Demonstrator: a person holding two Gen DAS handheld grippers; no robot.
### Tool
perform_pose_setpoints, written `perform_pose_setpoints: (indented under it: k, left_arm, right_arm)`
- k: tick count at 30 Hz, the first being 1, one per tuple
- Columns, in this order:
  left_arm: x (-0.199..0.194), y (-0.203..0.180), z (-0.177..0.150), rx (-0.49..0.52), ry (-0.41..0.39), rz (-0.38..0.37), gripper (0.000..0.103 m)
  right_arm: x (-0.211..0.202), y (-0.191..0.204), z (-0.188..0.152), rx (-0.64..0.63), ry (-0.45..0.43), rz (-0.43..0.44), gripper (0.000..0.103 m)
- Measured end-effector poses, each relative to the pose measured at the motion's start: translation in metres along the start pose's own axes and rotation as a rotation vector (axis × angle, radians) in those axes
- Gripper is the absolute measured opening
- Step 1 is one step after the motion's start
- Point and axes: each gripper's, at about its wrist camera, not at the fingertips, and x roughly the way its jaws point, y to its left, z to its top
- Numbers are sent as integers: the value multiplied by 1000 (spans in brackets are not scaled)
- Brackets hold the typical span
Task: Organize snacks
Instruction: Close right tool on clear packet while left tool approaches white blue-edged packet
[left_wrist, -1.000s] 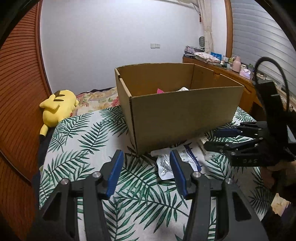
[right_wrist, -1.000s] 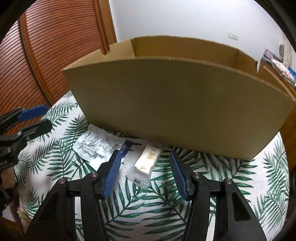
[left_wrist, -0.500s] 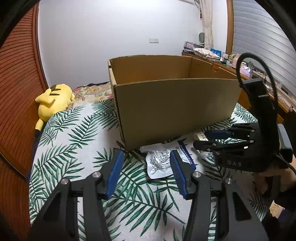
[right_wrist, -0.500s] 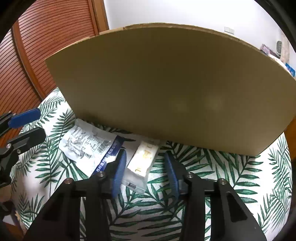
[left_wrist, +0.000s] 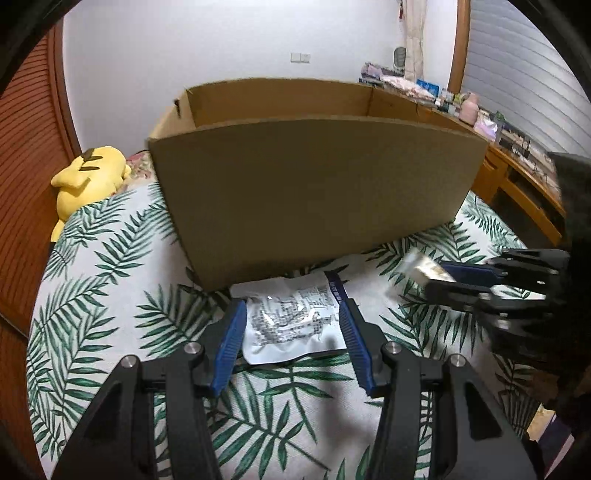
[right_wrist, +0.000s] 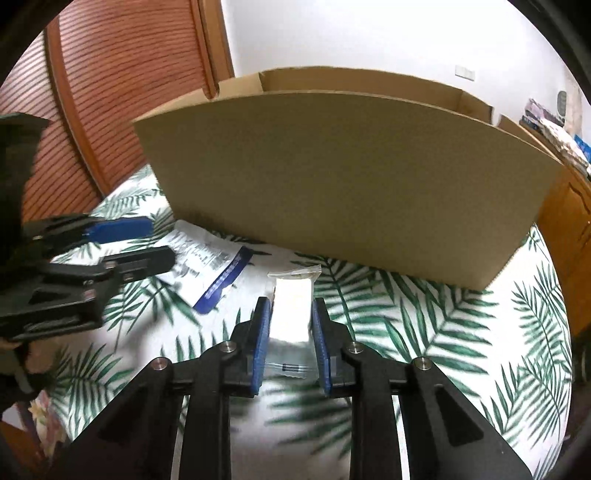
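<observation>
An open cardboard box (left_wrist: 314, 184) stands on the palm-leaf bedspread; it also shows in the right wrist view (right_wrist: 343, 184). A white snack packet with a blue edge (left_wrist: 291, 321) lies flat in front of it, between the open fingers of my left gripper (left_wrist: 291, 325), which sits low around it. My right gripper (right_wrist: 290, 325) is shut on a small clear-wrapped cream snack bar (right_wrist: 291, 314) and holds it lifted off the bedspread. In the left wrist view the right gripper (left_wrist: 436, 278) shows at right with the bar (left_wrist: 421, 267) in it.
A yellow plush toy (left_wrist: 88, 177) lies at the far left by the wooden sliding door (left_wrist: 26, 166). A wooden sideboard (left_wrist: 517, 184) with clutter stands at the right. The white packet also shows in the right wrist view (right_wrist: 210, 258), next to the left gripper (right_wrist: 136, 243).
My right gripper has closed on the snack bar and lifted it. My left gripper has moved forward and down, so its open fingers now flank the white packet.
</observation>
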Motion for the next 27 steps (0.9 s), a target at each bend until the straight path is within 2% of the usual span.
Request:
perform_pose_setpoints:
  k: [5,9,15,20,27]
  left_arm:
    - [13,-5,1,10,32,16,52]
    - [19,-9,4,28,38,48,53]
    - [26,-18,6,64,38,75,54]
    - [31,-23,6,100,41,71,67]
    - [35,-32,7,139,49,86,68]
  right_arm:
    - [-13,-6,-14,16,-10,31,21]
    - [-11,-7,-19,1,-8,8,21]
    - [-4,-11,-22,18,16,25,21]
    - [-1,-11,-21,32,32,45,21]
    - [-3,-10,-22,21,33,34,21]
